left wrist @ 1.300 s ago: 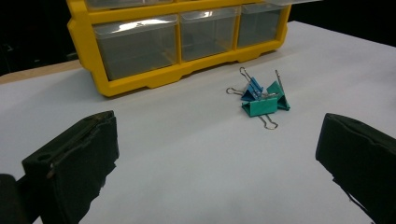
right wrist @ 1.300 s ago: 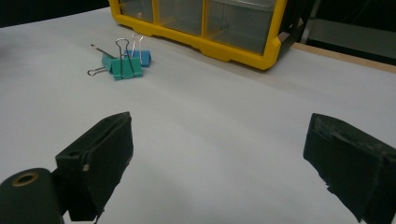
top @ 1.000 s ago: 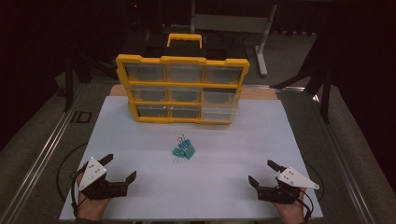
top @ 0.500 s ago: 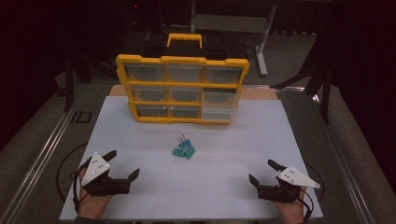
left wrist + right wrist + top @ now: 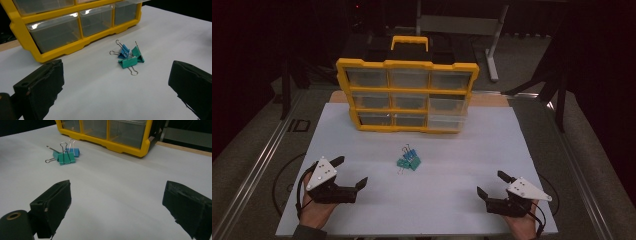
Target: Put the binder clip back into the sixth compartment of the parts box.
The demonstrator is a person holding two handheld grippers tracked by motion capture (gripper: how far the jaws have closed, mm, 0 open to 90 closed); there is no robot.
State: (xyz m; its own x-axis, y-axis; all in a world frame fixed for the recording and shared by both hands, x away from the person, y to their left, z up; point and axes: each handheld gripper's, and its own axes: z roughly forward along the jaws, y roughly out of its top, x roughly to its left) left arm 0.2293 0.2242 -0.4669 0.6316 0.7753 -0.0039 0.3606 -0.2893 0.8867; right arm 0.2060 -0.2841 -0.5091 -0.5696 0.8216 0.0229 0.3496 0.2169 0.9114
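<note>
Our left gripper (image 5: 349, 172) rests near the desk's near-left corner with its jaws spread wide and nothing between them, and our right gripper (image 5: 494, 184) sits near the near-right corner, jaws likewise parted and empty; each is held in a hand coming up from the near edge. Beneath them we see the white desk (image 5: 452, 200), a pale sheet covering most of the surface. At its far edge stands a yellow organizer (image 5: 407, 95), upright, with three rows of clear drawers and a black-and-yellow handle on top; its lowest row faces us in both gripper views. Around the middle of the desk, well apart from both grippers and just in front of the organizer, lies a small cluster of binder clips (image 5: 408, 160). In the left gripper view we make out two teal clips (image 5: 132, 59) touching a blue clip (image 5: 124, 52), their wire handles splayed out on the sheet.
</note>
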